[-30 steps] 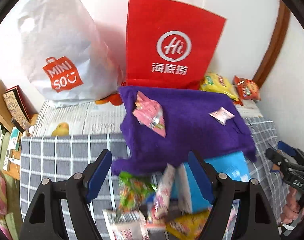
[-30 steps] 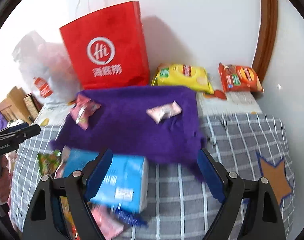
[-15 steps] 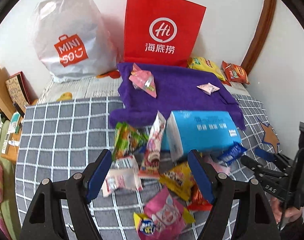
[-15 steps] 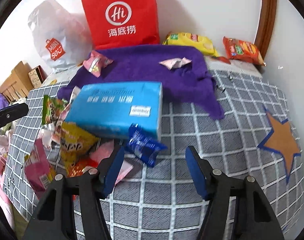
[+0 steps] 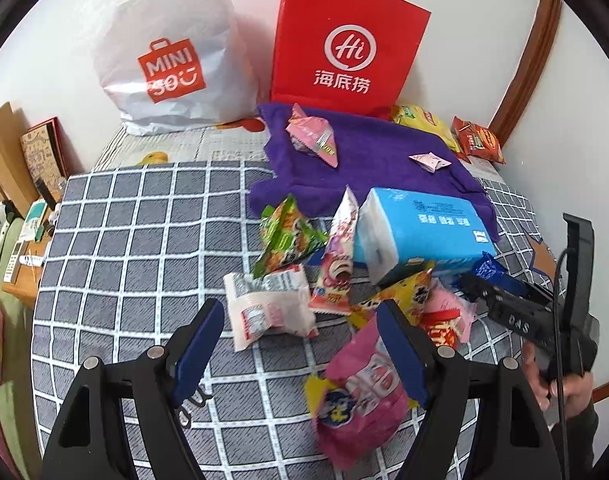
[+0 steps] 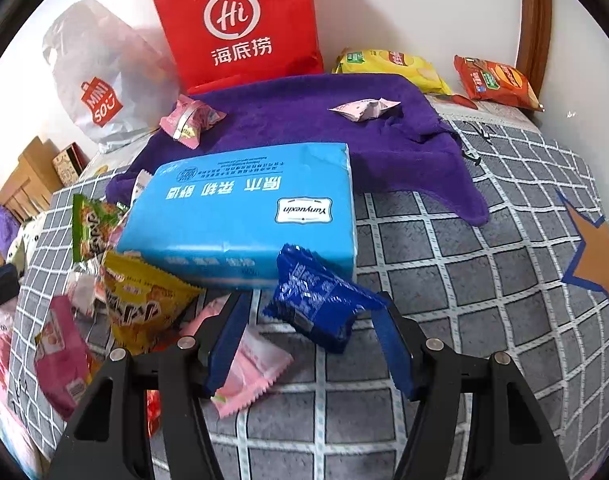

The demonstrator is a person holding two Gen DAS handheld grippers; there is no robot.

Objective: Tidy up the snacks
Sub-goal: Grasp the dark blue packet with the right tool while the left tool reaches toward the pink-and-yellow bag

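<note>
The blue tissue pack was the biggest thing in the heap, lying flat on the grey checked bench with its far edge against the purple towel. It looked soft and squashy, probably light for its bulk, and too wide for either claw except across a short end.

Left of it the snack packets crowded together: a pink bag nearest, a white packet, a green one, a yellow one. All seemed crinkly, air-puffed film, light and slippery, likely best pinched on a crimped seam.

Smallest in reach was the dark blue packet, leaning on the tissue pack's near side. The right claw sat wide open around its near end, holding nothing; I judged a grip on that sealed edge safest, since squeezing the belly could crush the contents.

The left claw was open too and empty, above the pink bag
</note>
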